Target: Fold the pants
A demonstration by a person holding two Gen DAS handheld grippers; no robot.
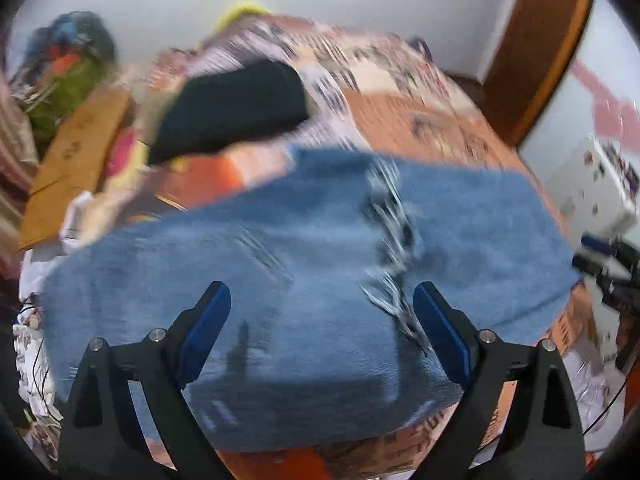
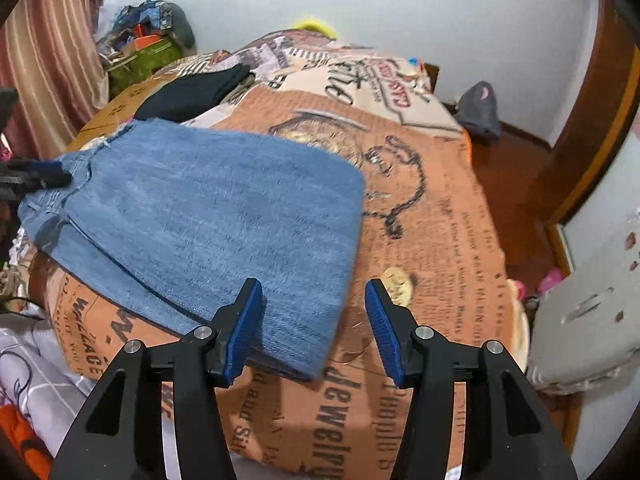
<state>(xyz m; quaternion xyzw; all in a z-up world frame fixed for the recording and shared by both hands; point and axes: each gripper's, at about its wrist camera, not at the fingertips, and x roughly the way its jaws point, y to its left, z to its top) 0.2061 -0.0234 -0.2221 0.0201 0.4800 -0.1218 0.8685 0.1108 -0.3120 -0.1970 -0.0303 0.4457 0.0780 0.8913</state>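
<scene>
Folded blue jeans (image 1: 280, 260) (image 2: 208, 208) lie flat on the orange printed bedspread (image 1: 420, 120) (image 2: 432, 220), near its front edge. The left wrist view is blurred. My left gripper (image 1: 322, 288) hovers over the jeans with its jaws wide apart and nothing pinched; its blue tip (image 2: 40, 174) shows at the jeans' left end. My right gripper (image 2: 313, 284) stands open over the near right corner of the jeans, pads clear of the cloth; its tip (image 1: 600, 264) shows by the jeans' right edge.
A folded black garment (image 1: 232, 108) (image 2: 192, 94) lies further back on the bed. A cardboard box (image 2: 116, 110) and a green bag (image 2: 140, 60) stand at the back left by a curtain (image 2: 48, 60). A grey padded board (image 2: 592, 312) stands on the right.
</scene>
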